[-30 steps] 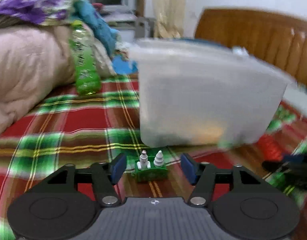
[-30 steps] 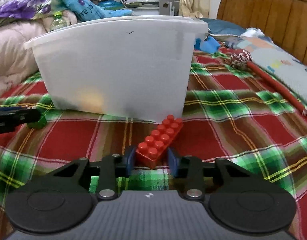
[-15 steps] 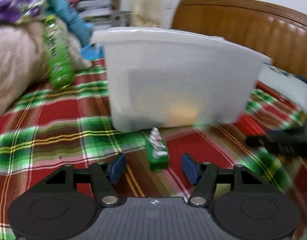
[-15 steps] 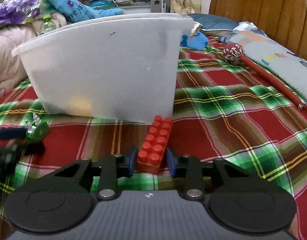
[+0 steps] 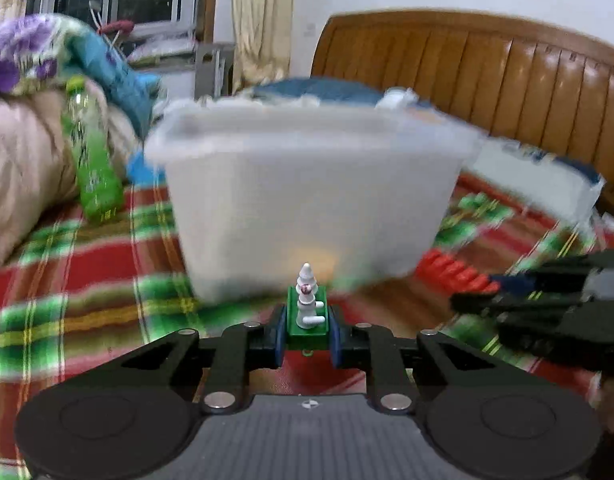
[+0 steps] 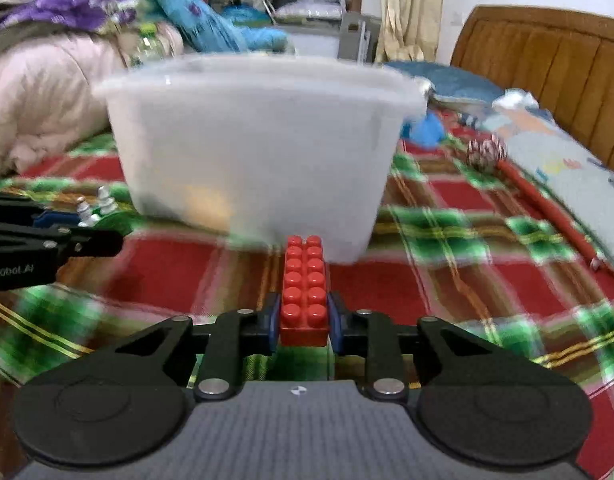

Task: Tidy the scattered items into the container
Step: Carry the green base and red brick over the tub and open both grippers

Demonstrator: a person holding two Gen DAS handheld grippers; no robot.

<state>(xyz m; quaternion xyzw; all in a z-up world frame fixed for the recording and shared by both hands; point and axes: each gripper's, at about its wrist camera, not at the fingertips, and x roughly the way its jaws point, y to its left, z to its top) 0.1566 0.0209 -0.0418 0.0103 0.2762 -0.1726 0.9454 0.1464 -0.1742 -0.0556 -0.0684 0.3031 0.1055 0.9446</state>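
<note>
left tool (image 5: 306, 338): clenched on green toy piece (image 5: 306, 316), white figures on top | right tool (image 6: 303, 322): closing, pads press red brick (image 6: 305, 288), brick points to 12 o'clock | container (image 6: 255, 148): at 12 o'clock on bed (image 6: 447, 280), rim above both tools | free blanket at 3 o'clock of right tool

A: Counting containers, I'm getting one translucent white tub (image 6: 259, 152).

B: Bricks?

A: Two are showing: one red studded brick (image 6: 305, 280), and one green toy piece (image 5: 307, 316) carrying two small white figures.

B: Grippers?

A: Two, the left gripper (image 5: 307, 338) and the right gripper (image 6: 304, 322).

B: Anything else lying around?

A: I'm seeing one green bottle (image 5: 93, 160), one red rod with a patterned ball end (image 6: 539, 200), one wooden headboard (image 5: 487, 80).
</note>
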